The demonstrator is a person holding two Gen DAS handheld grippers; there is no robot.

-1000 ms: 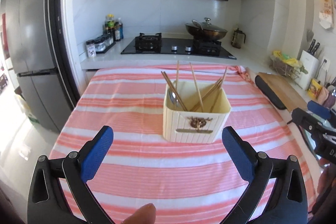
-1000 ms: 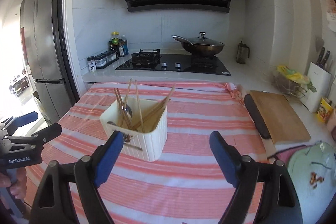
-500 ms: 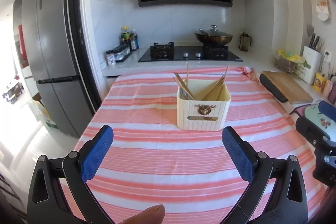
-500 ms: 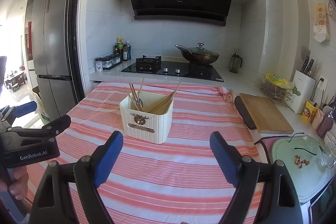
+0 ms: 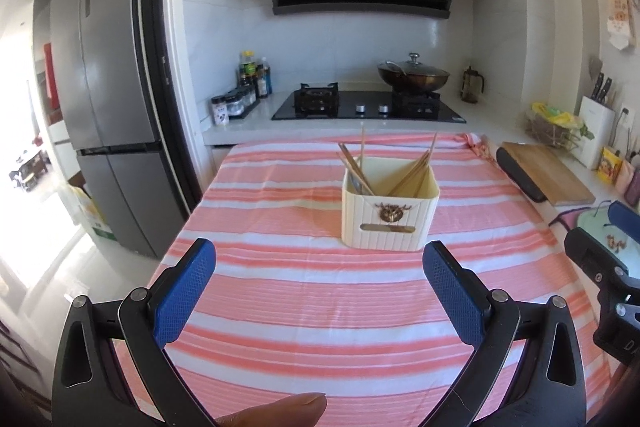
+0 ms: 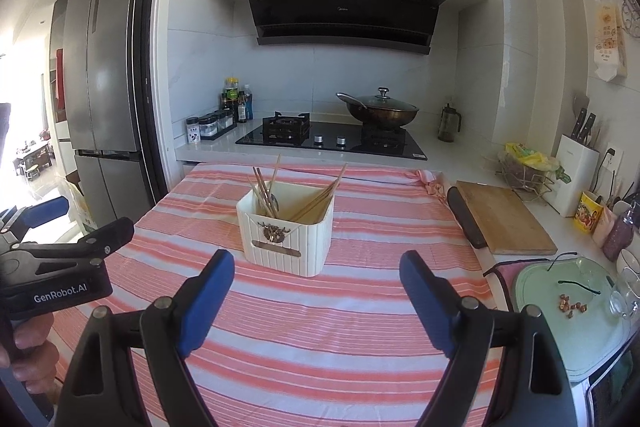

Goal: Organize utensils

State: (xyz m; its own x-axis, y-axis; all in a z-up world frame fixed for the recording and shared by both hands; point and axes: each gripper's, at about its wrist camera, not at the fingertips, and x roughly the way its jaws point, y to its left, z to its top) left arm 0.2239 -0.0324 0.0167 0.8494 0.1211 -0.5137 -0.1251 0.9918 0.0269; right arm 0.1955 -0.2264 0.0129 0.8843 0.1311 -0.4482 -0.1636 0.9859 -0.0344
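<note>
Left wrist: wok (image 5: 414, 77) behind holder (image 5: 390, 211)

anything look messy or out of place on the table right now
Nothing much. The cream utensil holder stands upright on the striped cloth, with no utensils lying loose around it. The chopsticks inside lean in different directions rather than bundled. Both grippers are open and empty.

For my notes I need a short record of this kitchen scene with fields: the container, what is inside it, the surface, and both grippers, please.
container: cream utensil holder, upright
contents: wooden chopsticks leaning, a metal spoon
surface: striped tablecloth, pink and white
left gripper: open, empty, short of the holder
right gripper: open, empty, short of the holder
</note>
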